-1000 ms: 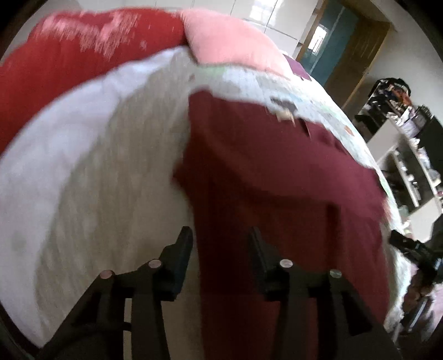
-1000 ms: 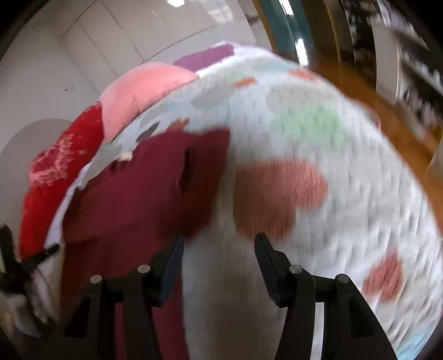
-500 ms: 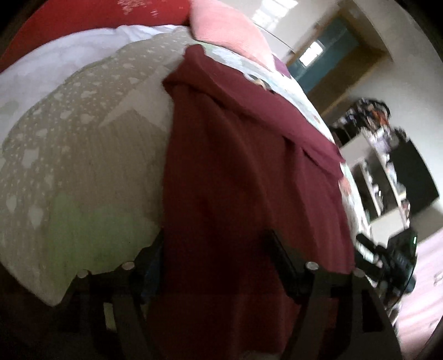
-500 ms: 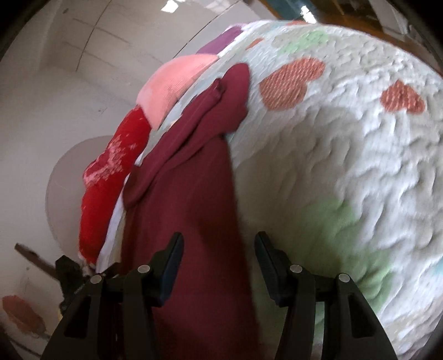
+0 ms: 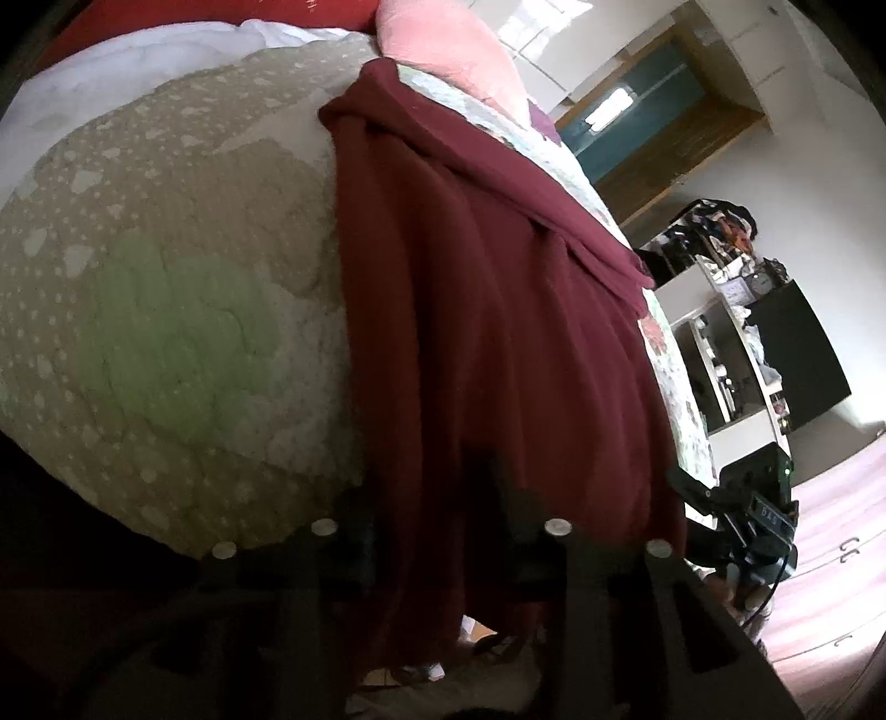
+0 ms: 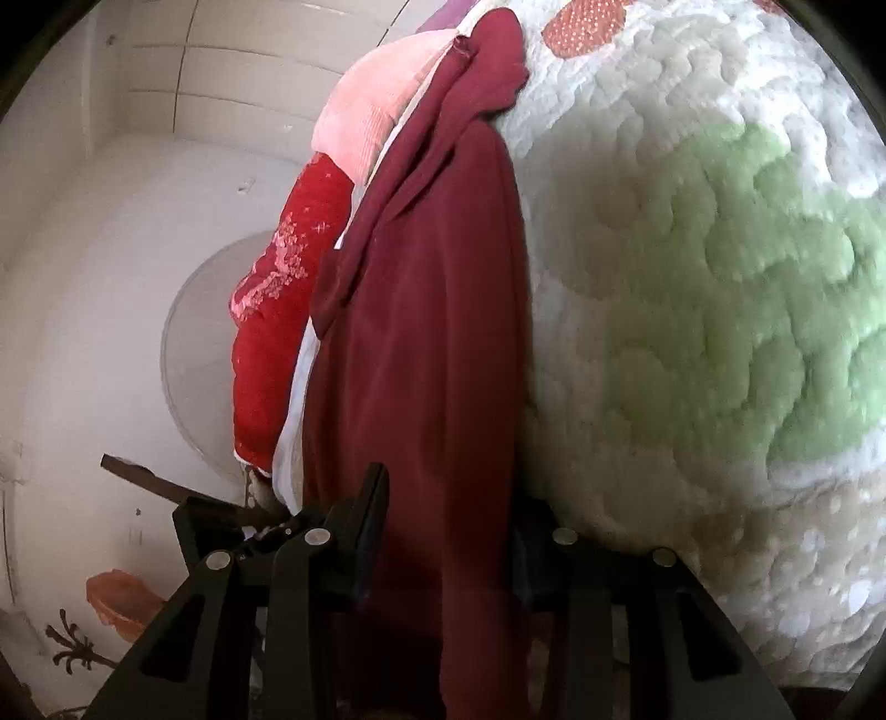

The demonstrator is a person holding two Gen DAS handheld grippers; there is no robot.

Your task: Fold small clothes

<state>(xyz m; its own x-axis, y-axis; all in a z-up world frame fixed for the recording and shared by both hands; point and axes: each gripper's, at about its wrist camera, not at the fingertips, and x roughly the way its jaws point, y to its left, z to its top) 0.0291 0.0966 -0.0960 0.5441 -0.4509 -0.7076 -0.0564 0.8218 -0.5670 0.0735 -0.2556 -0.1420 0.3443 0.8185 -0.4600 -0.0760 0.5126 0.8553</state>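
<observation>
Bed (image 5: pixel 166 288), quilted with hearts, carries the maroon garment (image 5: pixel 487 310) lengthwise, its near hem draped off the near edge. Left gripper (image 5: pixel 437 531) and right gripper (image 6: pixel 448 531) each straddle that hem, jaws narrowed around cloth, though whether they pinch it I cannot tell. Folding seems barely begun. No legible writing.

You've got a quilted white bedspread with green patches (image 6: pixel 720 277), a pink pillow (image 5: pixel 448 52) — plus cluttered white shelves (image 5: pixel 736 354).
</observation>
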